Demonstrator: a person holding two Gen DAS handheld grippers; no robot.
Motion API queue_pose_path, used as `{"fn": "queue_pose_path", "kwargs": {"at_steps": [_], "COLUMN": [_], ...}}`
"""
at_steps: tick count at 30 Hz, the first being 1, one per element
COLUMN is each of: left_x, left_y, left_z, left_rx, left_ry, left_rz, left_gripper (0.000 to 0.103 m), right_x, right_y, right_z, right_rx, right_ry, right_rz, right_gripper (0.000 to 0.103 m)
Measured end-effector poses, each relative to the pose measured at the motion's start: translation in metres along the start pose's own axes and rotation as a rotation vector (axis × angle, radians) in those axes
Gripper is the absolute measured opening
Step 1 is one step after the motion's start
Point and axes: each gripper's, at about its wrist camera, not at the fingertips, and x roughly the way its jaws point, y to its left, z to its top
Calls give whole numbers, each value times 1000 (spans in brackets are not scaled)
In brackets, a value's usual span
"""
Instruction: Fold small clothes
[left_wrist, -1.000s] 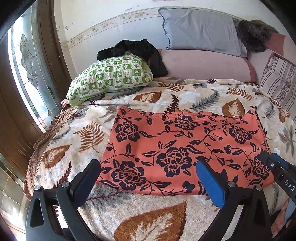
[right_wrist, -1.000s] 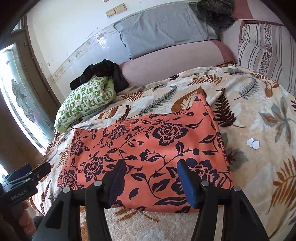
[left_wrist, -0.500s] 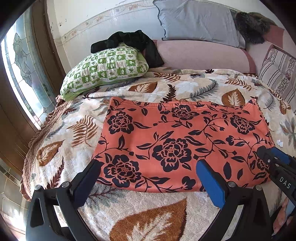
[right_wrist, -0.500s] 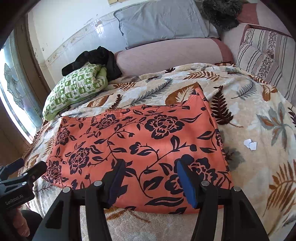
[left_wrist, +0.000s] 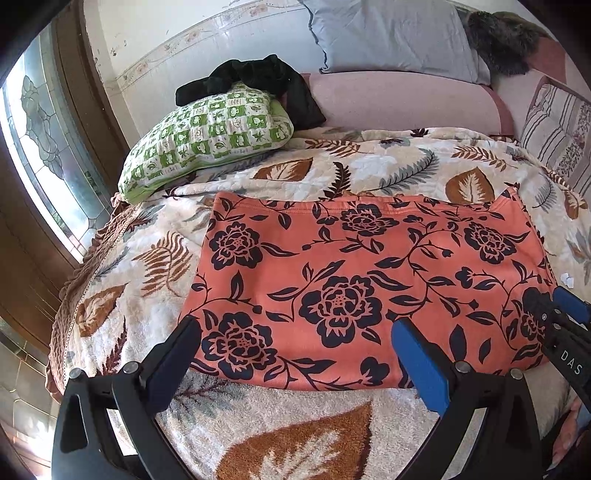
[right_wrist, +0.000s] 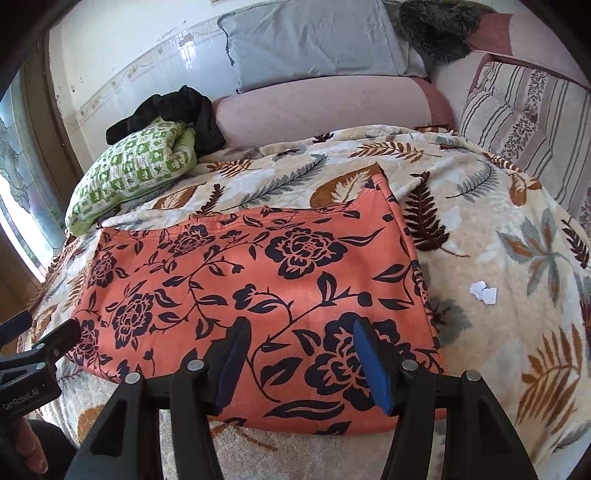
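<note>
Left gripper (left_wrist: 295, 354): jaws spread wide, nothing between the pads, hovering over the near-left hem of the orange floral garment (left_wrist: 362, 288). Right gripper (right_wrist: 299, 358): jaws parted, nothing gripped, above the garment's near-right part. No containers in view.

The garment is soft knit, coral with dark navy roses and vines, laid flat as a rough rectangle, banded edge on the far side. It lies on a plush leaf-print blanket (left_wrist: 295, 435) covering the bed.

Far left: green-and-white checked pillow (left_wrist: 207, 136) with a crumpled black cloth (left_wrist: 255, 77) on top. Behind: pink bolster (left_wrist: 402, 99), grey pillow (left_wrist: 391, 37), striped cushion (right_wrist: 524, 110). Small white paper scrap (right_wrist: 484, 291) on the blanket right of the garment. Patterned glass window (left_wrist: 44, 122) at left, tiled wall border.
</note>
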Motion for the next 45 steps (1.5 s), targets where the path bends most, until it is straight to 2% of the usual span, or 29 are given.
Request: {"fn": "queue_pose_path", "kwargs": {"at_steps": [7, 23, 45], "left_x": [1, -9, -10], "left_y": [-6, -14, 5], "left_z": [1, 1, -4], "left_rx": [12, 45, 22], "left_ry": [6, -12, -12], "left_rz": [12, 21, 65], "left_gripper": [102, 102, 102], "right_x": [-1, -5, -8], "right_y": [3, 1, 8], "right_z": [1, 3, 0], "right_rx": [-48, -40, -84], "right_ry": [-16, -18, -26], "right_rz": [-80, -74, -101], "right_gripper": [62, 62, 62]}}
